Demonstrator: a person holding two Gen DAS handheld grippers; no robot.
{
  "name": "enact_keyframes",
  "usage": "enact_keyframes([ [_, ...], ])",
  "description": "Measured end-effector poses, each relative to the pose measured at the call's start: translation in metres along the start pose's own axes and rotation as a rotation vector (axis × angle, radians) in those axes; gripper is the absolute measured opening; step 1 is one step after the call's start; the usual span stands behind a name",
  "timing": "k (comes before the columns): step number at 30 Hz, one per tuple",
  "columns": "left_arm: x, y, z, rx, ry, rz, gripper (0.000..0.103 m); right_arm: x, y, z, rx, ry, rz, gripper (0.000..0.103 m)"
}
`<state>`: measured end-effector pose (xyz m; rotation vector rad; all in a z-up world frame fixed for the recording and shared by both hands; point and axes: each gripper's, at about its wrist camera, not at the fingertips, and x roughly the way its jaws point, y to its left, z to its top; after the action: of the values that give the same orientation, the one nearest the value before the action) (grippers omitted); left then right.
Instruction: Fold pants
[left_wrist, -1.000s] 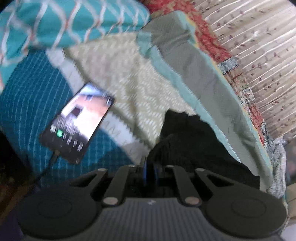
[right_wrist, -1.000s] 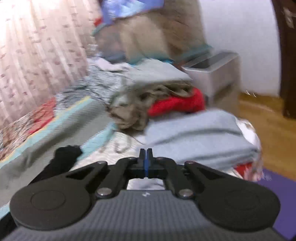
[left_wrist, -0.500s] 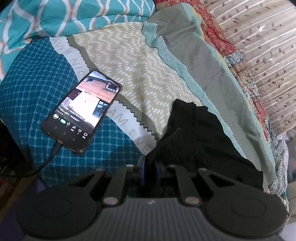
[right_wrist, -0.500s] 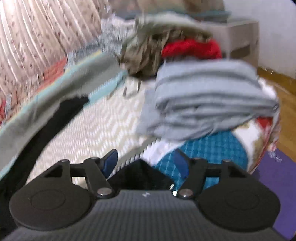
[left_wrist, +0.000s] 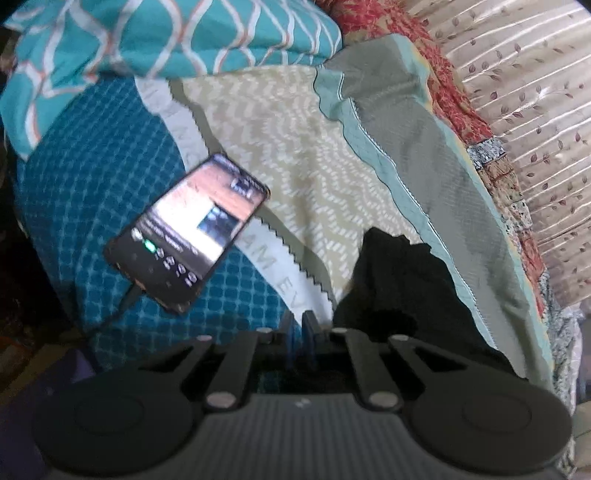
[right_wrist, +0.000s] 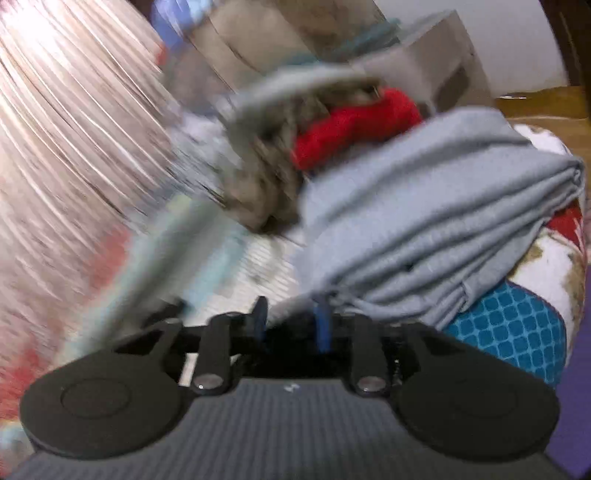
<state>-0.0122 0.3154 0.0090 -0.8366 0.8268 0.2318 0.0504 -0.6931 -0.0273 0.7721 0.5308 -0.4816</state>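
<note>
The black pants (left_wrist: 402, 291) lie crumpled on the patterned bedspread (left_wrist: 295, 177), to the right of my left gripper (left_wrist: 300, 328). The left gripper's blue fingers stand a narrow gap apart with nothing clearly between them; the pants sit just beside them. In the right wrist view my right gripper (right_wrist: 291, 321) is open, with a dark patch of the black pants (right_wrist: 291, 328) low between its fingers. It hovers close to a folded grey garment (right_wrist: 424, 221). The right view is blurred.
A lit phone (left_wrist: 188, 232) with a cable lies on the teal part of the bedspread, left of the pants. A teal patterned pillow (left_wrist: 177, 37) is behind. A pile with a red garment (right_wrist: 354, 125) and olive clothes sits beyond the grey stack. A curtain (left_wrist: 528, 110) hangs along the far side.
The left gripper has let go of the black pants and shifted left; its fingers now show bedspread between them. The right gripper has narrowed a little and swung toward the grey stack.
</note>
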Motion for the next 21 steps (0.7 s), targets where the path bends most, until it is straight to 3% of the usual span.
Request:
enact_keyframes([
  [1,0.0,0.0,-0.002,0.005,0.006,-0.015,0.007,0.006,-0.001,-0.001,-0.029,0.049,-0.014,0.047],
  [3,-0.001,-0.003,-0.005,0.026,0.011,-0.035,0.01,-0.007,-0.007,-0.003,-0.034,0.031,-0.025,0.047],
  [5,-0.001,-0.006,-0.008,0.056,0.027,-0.045,0.034,-0.035,-0.024,-0.004,0.014,-0.02,0.001,0.05],
  [8,0.002,-0.012,-0.013,0.09,0.031,-0.024,0.046,-0.071,-0.047,-0.016,0.076,-0.013,0.029,0.054],
  [11,0.008,-0.016,-0.016,0.087,0.059,-0.063,0.056,-0.097,-0.051,-0.04,0.048,0.021,0.044,0.054],
  [14,0.01,-0.025,-0.02,0.12,0.061,-0.071,0.062,-0.093,-0.04,-0.051,-0.042,0.021,0.013,0.054],
  [16,0.009,-0.029,-0.023,0.137,0.073,-0.081,0.064,-0.077,-0.045,-0.051,0.001,0.059,0.015,0.056],
  [18,0.004,-0.031,-0.027,0.14,0.069,-0.105,0.067,-0.066,-0.048,-0.052,0.075,0.095,0.071,0.056],
  [19,0.0,-0.031,-0.029,0.139,0.064,-0.124,0.064,-0.061,-0.045,-0.053,0.082,0.101,0.078,0.054],
  [20,-0.002,-0.03,-0.031,0.137,0.057,-0.141,0.052,-0.057,-0.04,-0.056,0.076,0.116,0.084,0.047],
  [21,-0.002,-0.031,-0.034,0.143,0.059,-0.16,0.039,-0.053,-0.034,-0.059,0.061,0.142,0.088,0.005],
])
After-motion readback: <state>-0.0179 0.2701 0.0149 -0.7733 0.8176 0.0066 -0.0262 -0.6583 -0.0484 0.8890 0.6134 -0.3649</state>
